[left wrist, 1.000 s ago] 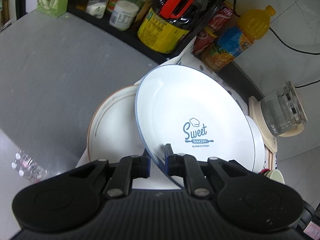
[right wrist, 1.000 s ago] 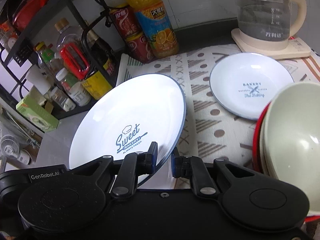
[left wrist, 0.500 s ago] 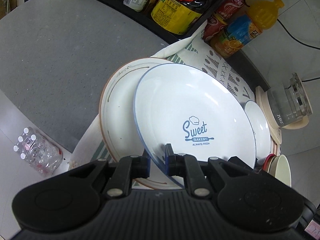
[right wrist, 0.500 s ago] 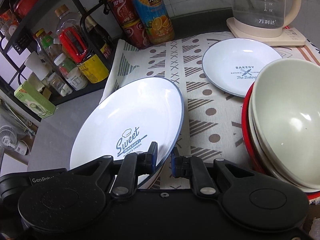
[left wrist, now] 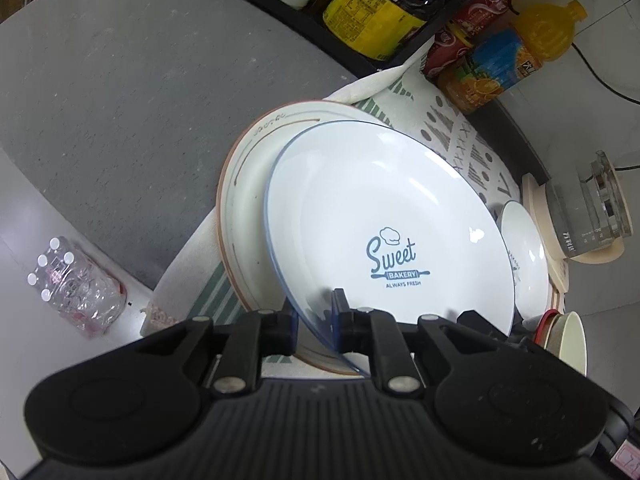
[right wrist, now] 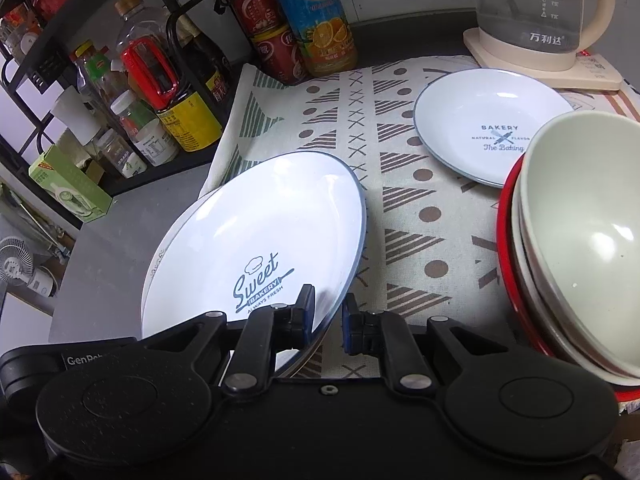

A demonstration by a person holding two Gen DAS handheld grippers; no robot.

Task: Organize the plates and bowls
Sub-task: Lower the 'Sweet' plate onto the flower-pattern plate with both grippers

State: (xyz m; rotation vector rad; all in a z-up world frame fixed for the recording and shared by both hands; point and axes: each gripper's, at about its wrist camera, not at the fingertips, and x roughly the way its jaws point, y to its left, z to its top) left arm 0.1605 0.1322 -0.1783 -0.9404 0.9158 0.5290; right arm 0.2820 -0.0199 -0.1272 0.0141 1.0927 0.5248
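My left gripper [left wrist: 315,312] is shut on the near rim of the white blue-rimmed "Sweet Bakery" plate [left wrist: 384,220], held tilted over a cream brown-rimmed plate [left wrist: 248,192] on the patterned cloth. The same plate shows in the right wrist view [right wrist: 256,248]. My right gripper [right wrist: 328,314] stands beside that plate's rim, jaws slightly apart and empty. A smaller "Bakery" plate [right wrist: 488,128] lies further back on the cloth. Stacked bowls [right wrist: 580,240] sit at the right, on a red-rimmed one.
A glass kettle [right wrist: 536,12] on its cream base stands at the back right. An orange juice bottle [right wrist: 320,20] and red cans [right wrist: 264,28] stand behind the cloth. A black rack with bottles and jars [right wrist: 152,92] is at the left. The grey counter [left wrist: 120,100] lies left of the cloth.
The left gripper has carried the Sweet Bakery plate back and lower, more squarely over the brown-rimmed plate. The right gripper has drawn back a little; more of the bowls show.
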